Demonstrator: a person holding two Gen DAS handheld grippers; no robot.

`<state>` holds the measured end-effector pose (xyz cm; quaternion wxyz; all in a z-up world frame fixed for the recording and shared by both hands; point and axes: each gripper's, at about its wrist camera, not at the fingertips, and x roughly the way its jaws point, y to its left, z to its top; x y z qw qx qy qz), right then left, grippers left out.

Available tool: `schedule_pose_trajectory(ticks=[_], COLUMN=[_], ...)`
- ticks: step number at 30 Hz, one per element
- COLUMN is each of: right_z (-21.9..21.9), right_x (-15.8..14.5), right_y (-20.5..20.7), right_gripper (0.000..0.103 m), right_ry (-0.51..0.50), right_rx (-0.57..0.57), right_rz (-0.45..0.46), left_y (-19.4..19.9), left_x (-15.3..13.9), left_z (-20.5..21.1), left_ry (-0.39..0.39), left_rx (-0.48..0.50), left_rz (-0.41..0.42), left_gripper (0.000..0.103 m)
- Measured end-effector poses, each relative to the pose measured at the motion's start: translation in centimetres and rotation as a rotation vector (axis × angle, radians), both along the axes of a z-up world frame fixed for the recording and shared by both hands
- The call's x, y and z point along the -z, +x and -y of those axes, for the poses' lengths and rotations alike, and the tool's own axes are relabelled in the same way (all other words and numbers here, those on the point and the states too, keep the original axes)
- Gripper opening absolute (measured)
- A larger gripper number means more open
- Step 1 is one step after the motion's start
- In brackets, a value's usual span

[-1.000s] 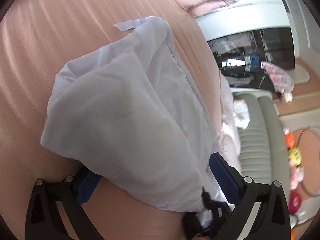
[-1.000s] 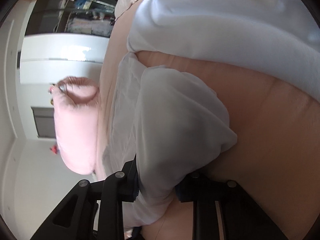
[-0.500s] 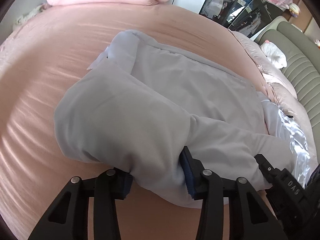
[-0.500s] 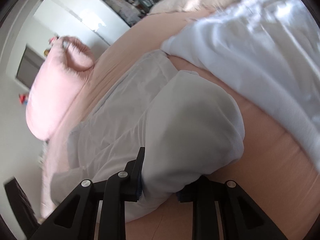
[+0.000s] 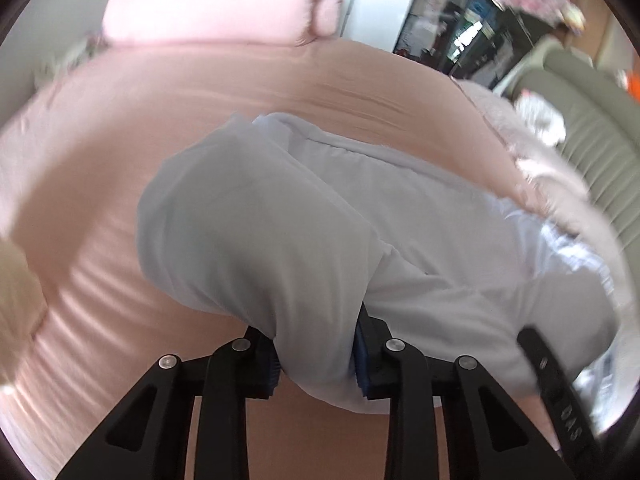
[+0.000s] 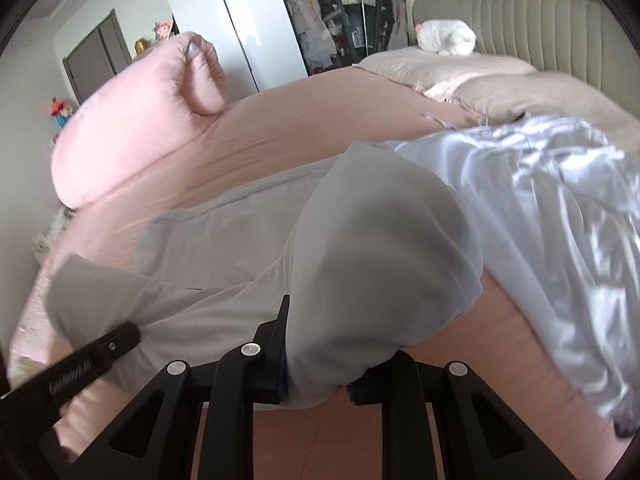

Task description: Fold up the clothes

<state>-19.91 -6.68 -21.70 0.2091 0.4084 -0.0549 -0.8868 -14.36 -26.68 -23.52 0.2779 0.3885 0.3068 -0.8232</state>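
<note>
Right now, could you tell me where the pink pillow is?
The pink pillow lies at the far edge of the peach bed, upper left in both wrist views, beyond the grey garment and near the white wardrobe.

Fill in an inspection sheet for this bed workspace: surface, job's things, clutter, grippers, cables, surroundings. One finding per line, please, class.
Surface: peach bed sheet, lightly wrinkled.
Job's things: pale grey garment lying on the sheet, its near edge lifted at two corners.
Clutter: shiny white satin garment beside the grey one; pink pillow at the far edge; white plush toy by the headboard.
Grippers: left gripper shut on the grey fabric; right gripper likewise shut on it.
Cables: nothing seen.
Surroundings: padded beige headboard, open wardrobe with hanging clothes, white door.
</note>
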Motion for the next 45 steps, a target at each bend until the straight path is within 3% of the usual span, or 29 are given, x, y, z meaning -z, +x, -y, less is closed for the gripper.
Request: schedule_pose_trajectory(ticks=[2,10,15,19,27,34,40,42,45], right_z=[-0.9,-3.5,-5.4,-6.0,-7.0,-7.6,-7.4,-7.5,-8.2], right_x=[-0.7,-0.2,0.8,1.1,1.4,3.5,3.8,4.1,4.9], right_y=[0.9,4.9,7.8,9.8,12.8,14.4,14.6,14.4,13.7], right_gripper=[0.019,0.019,0.019,0.019,0.019,0.020,0.022,0.023,0.040], right_ry=[-0.005,-0.069,-0.127,-0.102,-0.120,-0.092,-0.070,-0.083,-0.126], right_rx=[-0.003,0.027,0.061,0.053,-0.020,-0.040,-0.063,-0.064,-0.041], right_rz=[0.009,0.148,0.239,0.256,0.265,0.256,0.225,0.232,0.282], left_y=[1.5,5.9,9.2,12.1,15.9,16.5,18.3,18.6,18.9], left_x=[-0.4,-3.5,-2.4,-1.0,-0.3,1.7,2.0,2.3,3.0], left_z=[0.1,-3.3,-4.1,-5.2,-7.3,-8.4,-9.3,-9.2,-8.0], left_ry=[0.068,-0.003,0.062,0.128,0.120,0.100,0.064,0.054,0.153], left_rx=[-0.005,0.063,0.075,0.073,0.056,0.101,0.131,0.134,0.115], left_rz=[-0.023,-0.011,0.018,0.036,0.039,0.089,0.079,0.085,0.079], left_gripper=[0.026,0.026,0.026,0.026,0.026,0.026,0.027,0.031,0.045])
